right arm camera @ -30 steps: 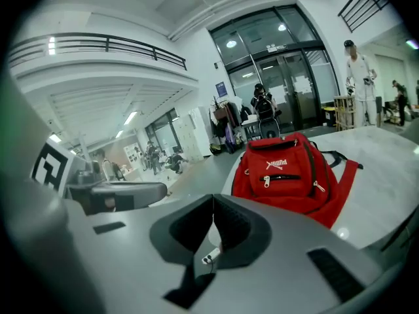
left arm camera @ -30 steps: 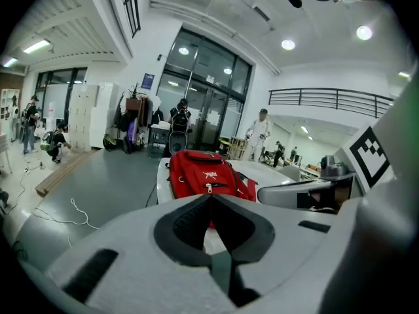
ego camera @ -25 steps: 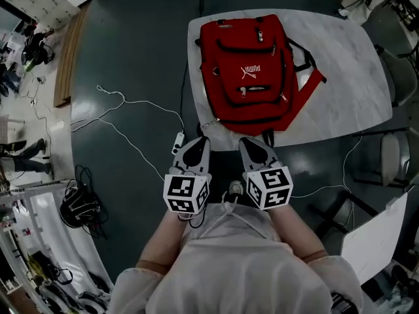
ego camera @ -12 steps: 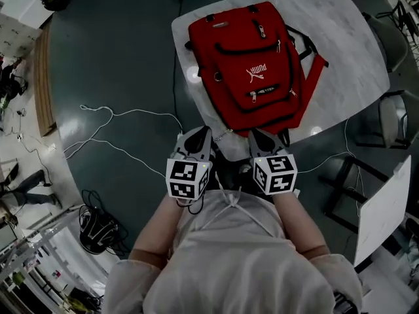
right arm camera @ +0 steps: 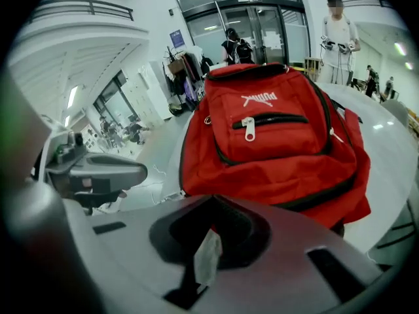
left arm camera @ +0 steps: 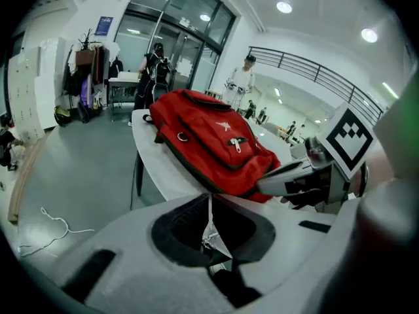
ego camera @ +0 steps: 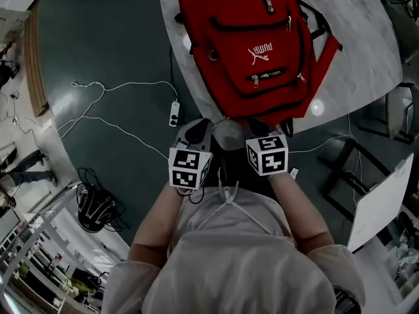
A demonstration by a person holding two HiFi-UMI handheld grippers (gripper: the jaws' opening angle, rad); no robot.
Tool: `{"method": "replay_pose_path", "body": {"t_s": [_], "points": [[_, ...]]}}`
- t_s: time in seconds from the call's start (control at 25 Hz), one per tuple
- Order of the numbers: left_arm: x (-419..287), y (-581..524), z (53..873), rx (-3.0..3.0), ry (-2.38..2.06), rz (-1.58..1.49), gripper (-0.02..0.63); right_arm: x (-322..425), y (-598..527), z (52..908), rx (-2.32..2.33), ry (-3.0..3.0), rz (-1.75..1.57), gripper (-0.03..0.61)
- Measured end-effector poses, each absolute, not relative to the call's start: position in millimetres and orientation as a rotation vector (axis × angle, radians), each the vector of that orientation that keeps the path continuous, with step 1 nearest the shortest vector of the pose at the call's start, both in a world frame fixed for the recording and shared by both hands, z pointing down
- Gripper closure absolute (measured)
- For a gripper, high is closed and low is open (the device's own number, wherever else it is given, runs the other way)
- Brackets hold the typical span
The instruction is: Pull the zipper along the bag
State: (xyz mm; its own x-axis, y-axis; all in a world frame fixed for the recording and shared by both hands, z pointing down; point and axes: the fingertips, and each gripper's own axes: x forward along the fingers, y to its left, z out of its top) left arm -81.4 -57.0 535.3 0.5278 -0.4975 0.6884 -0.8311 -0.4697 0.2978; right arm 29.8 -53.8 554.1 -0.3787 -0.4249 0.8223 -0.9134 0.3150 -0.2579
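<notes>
A red backpack (ego camera: 252, 44) lies flat on a white marble table (ego camera: 366, 57), its front pockets facing up. The front pocket's metal zipper pull (right arm camera: 249, 128) shows in the right gripper view, and the zipper pull (left arm camera: 237, 144) shows again in the left gripper view. My left gripper (ego camera: 196, 133) hovers at the table's near edge, just short of the bag's bottom, jaws shut and empty. My right gripper (ego camera: 258, 131) is level with it, also shut on nothing. Neither touches the bag. From the left gripper's camera the right gripper (left arm camera: 308, 175) sits beside the backpack (left arm camera: 209, 142).
A power strip (ego camera: 173, 113) and white cables (ego camera: 111, 120) lie on the dark floor left of the table. A chair (ego camera: 400, 110) and a white board (ego camera: 380, 205) stand at the right. People stand far behind the backpack (right arm camera: 275, 142) by glass doors.
Both grippers have moved forward to the table's near edge, side by side. The bag now sits closer and higher in the head view. The jaws stay shut.
</notes>
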Motion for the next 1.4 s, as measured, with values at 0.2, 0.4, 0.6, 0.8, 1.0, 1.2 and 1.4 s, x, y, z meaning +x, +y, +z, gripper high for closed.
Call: {"method": "replay_pose_path", "body": {"t_s": [0.2, 0.4, 0.6, 0.8, 1.0, 1.2, 1.4], "points": [[-76.8, -46.1, 560.8, 2.129, -1.031, 0.79, 0.589, 31.3, -60.3, 578.5, 1.119, -1.952, 1.032, 0.551], [-61.0, -38.2, 570.3, 2.155, -0.958, 0.852, 0.43, 28.2, -65.3, 582.5, 1.072, -1.964, 1.02, 0.551], [-49.8, -37.1, 584.2, 2.147, -0.939, 0.921, 0.43, 26.2, -64.3, 583.2, 1.037, -1.97, 1.026, 0.551], [-44.9, -45.5, 589.0, 2.207, -0.932, 1.077, 0.434, 24.0, -65.1, 581.6, 1.043, -1.974, 0.994, 0.551], [-40.4, -46.0, 596.4, 2.209, -0.924, 1.154, 0.517, 24.5, -66.5, 582.3, 1.05, -1.979, 0.968, 0.551], [-35.0, -43.3, 598.2, 2.184, -0.88, 1.145, 0.578, 25.1, -65.9, 582.9, 1.039, -1.986, 0.965, 0.551], [-34.5, -42.3, 600.1, 2.134, -0.841, 1.135, 0.581, 25.6, -63.2, 584.8, 1.029, -1.988, 0.956, 0.551]]}}
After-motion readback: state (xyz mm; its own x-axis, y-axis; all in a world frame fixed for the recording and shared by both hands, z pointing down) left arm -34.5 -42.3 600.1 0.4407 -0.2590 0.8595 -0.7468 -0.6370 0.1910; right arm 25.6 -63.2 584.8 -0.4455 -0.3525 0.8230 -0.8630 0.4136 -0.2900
